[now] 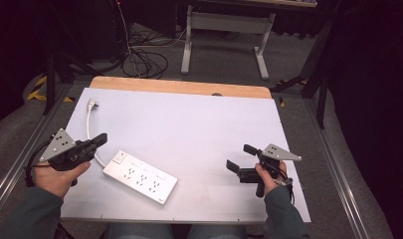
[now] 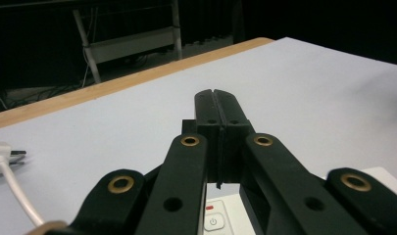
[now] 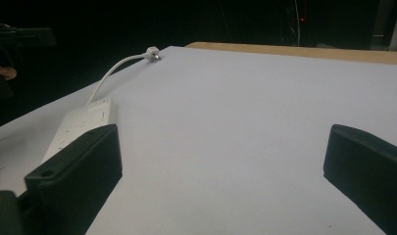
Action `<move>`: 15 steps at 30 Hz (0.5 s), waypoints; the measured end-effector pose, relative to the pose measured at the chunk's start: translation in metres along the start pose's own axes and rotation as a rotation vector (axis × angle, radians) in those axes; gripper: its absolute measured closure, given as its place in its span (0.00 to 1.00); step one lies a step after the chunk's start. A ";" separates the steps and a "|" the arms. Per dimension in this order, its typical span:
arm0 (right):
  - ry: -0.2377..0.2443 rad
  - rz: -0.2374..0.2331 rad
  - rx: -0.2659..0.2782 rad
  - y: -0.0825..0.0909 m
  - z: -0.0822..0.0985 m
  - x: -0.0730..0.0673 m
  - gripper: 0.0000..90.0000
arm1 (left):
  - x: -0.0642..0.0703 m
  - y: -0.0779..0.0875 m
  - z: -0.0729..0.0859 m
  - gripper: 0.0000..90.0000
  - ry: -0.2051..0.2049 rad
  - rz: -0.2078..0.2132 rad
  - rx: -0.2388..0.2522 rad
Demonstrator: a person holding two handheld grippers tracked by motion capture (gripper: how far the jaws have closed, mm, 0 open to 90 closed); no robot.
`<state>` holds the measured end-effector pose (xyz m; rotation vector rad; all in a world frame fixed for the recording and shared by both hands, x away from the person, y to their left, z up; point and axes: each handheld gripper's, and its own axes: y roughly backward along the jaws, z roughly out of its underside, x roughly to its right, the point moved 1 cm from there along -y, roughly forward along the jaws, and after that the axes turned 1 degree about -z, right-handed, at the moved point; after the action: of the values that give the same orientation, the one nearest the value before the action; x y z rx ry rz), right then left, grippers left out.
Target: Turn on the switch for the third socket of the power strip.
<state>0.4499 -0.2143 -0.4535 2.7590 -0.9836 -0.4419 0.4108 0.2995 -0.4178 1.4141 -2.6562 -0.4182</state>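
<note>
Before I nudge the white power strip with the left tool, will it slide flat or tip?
The power strip lies low and flat on the table, so it probably slides, not tips. Its limp cord would likely drag and pivot it.

A white power strip (image 1: 140,177) lies flat on the white table surface, near the front edge and left of centre, set diagonally with its socket face up and its switch end toward the rear left. Its white cable (image 1: 89,127) curves rearward to a white plug (image 1: 92,104) resting near the rear left corner
</note>
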 end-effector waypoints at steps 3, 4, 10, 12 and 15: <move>0.001 0.001 0.000 0.000 0.000 0.000 0.02 | 0.002 -0.002 -0.001 1.00 -0.023 0.013 -0.009; 0.001 0.001 -0.001 0.001 0.000 0.000 0.02 | 0.003 -0.003 -0.001 1.00 -0.020 0.014 -0.007; 0.000 0.002 -0.006 0.001 0.001 0.001 0.02 | 0.008 -0.009 -0.001 1.00 -0.055 0.047 -0.038; -0.002 0.001 -0.011 0.000 0.001 0.001 0.02 | 0.010 -0.011 -0.001 1.00 -0.063 0.057 -0.045; -0.001 0.001 -0.020 -0.001 0.002 0.001 0.02 | 0.015 -0.016 -0.003 1.00 -0.066 0.079 -0.058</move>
<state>0.4504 -0.2147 -0.4560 2.7411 -0.9748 -0.4503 0.4155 0.2780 -0.4204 1.2957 -2.7168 -0.5381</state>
